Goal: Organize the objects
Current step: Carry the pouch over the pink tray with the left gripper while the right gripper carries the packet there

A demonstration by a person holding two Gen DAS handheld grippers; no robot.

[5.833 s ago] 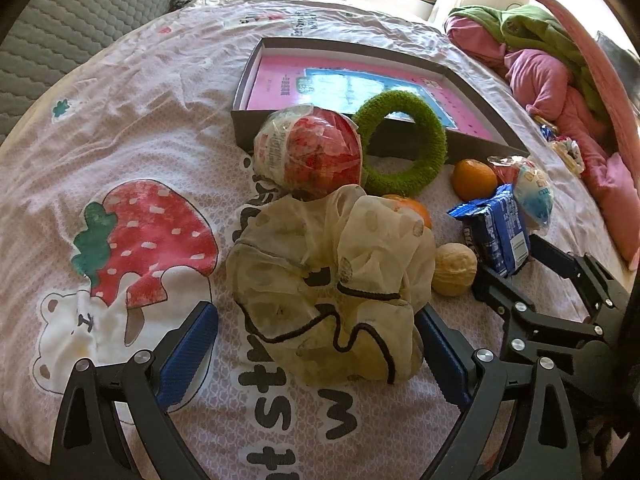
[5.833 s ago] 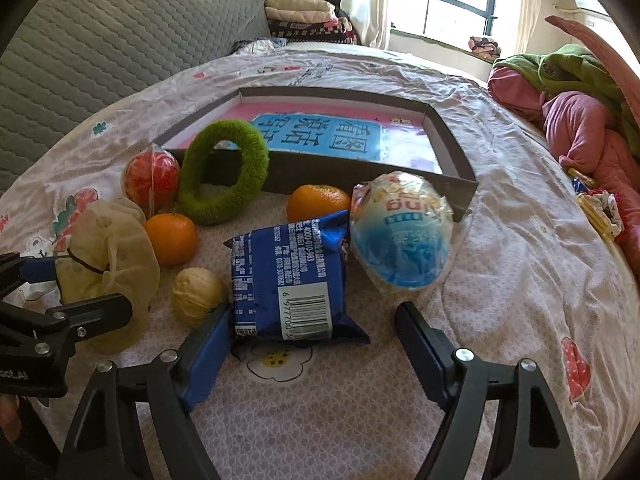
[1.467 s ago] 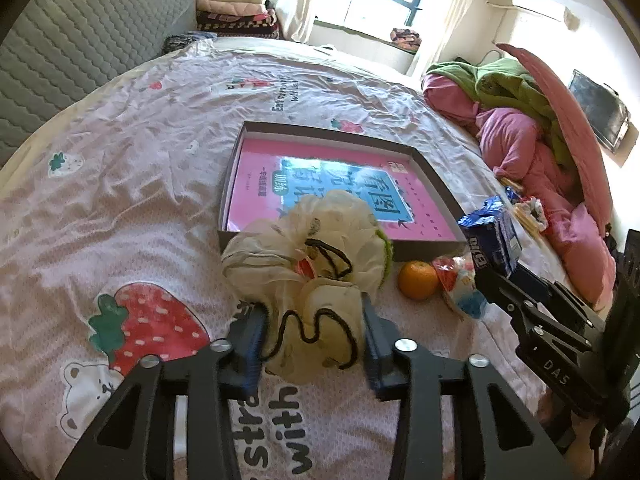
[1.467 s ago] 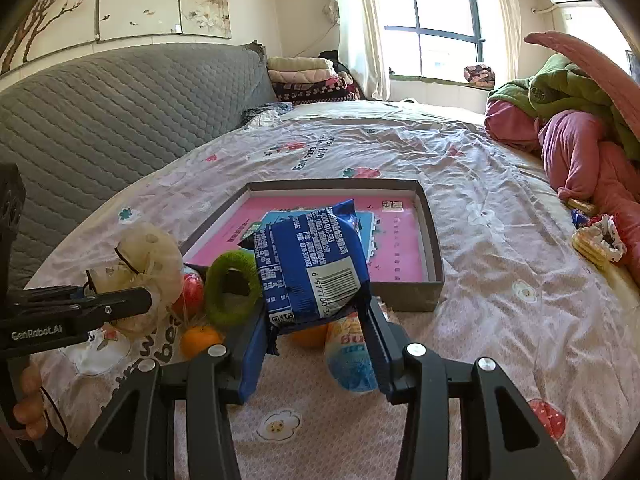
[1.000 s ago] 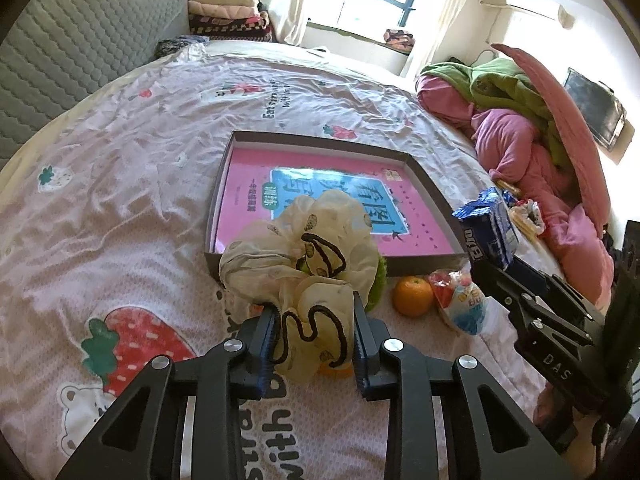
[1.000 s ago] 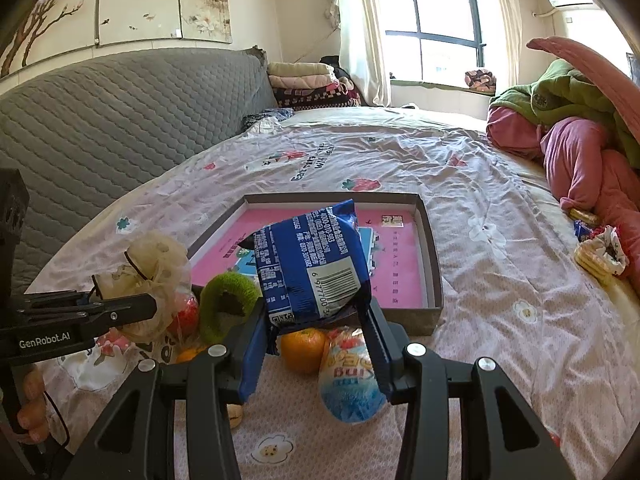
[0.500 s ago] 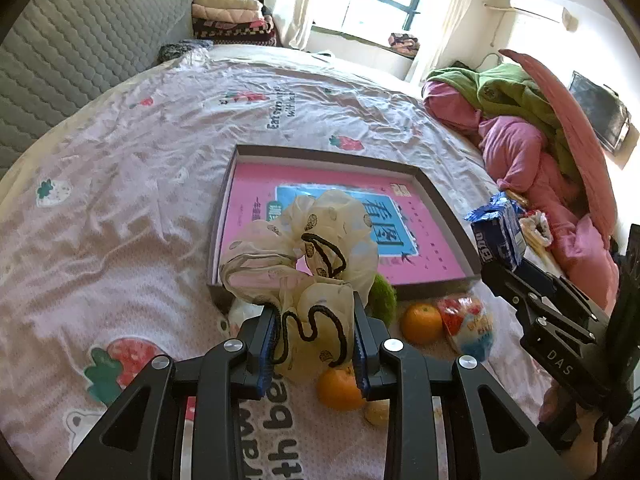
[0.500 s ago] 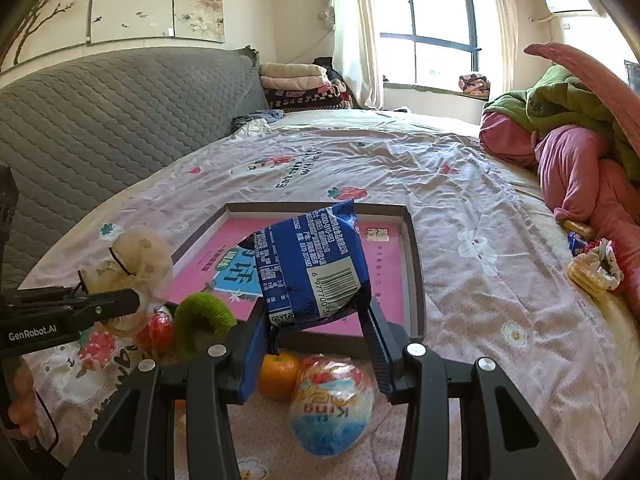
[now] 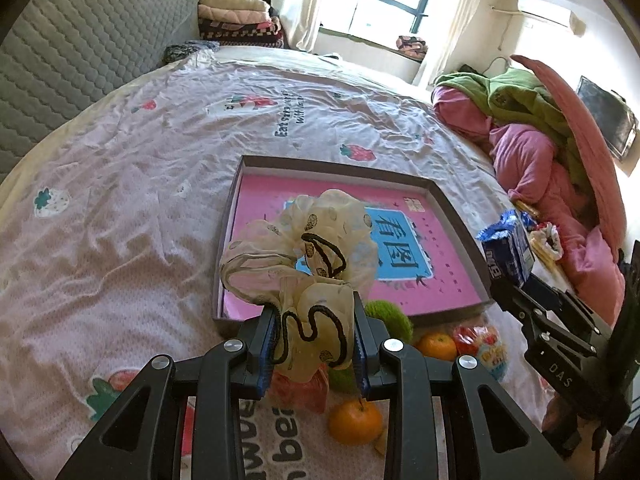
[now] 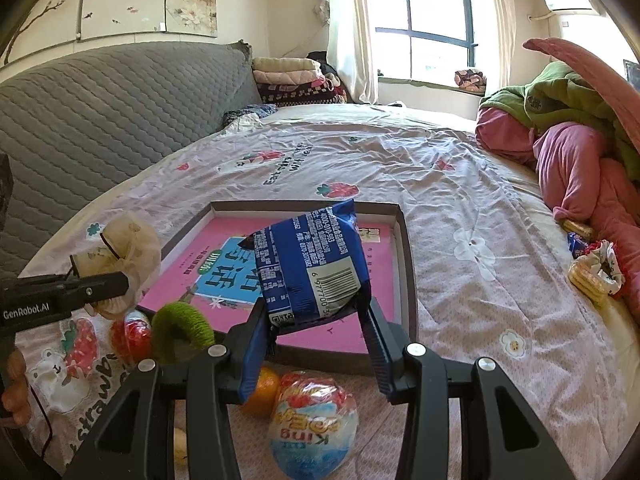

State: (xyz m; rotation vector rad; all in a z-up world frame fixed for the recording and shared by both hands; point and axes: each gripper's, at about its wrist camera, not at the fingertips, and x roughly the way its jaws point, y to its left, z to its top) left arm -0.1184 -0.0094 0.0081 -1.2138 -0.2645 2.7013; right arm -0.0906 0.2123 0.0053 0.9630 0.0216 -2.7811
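Observation:
My left gripper [image 9: 314, 340] is shut on a cream scrunchie with black trim [image 9: 308, 264], held in the air over the near edge of a shallow grey box with a pink and blue printed floor [image 9: 264, 208]. My right gripper [image 10: 316, 336] is shut on a blue snack packet [image 10: 312, 264], lifted above the same box [image 10: 404, 240]. On the bed in front of the box lie a green fuzzy ring [image 10: 180, 330], a red wrapped ball [image 10: 130, 338], oranges [image 9: 354, 420], and a blue and red wrapped egg [image 10: 312, 428].
The bed wears a pale pink strawberry-print sheet [image 9: 120, 200]. A grey quilted headboard [image 10: 100, 108] runs along the left. Pink and green bedding [image 10: 580, 152] is heaped at the right, with small snack wrappers [image 10: 596, 272] beside it. Folded blankets [image 10: 292, 80] sit under the window.
Both grippers have moved forward with their loads, so the box now lies closer beneath them. The loose items on the sheet have slid lower in both views.

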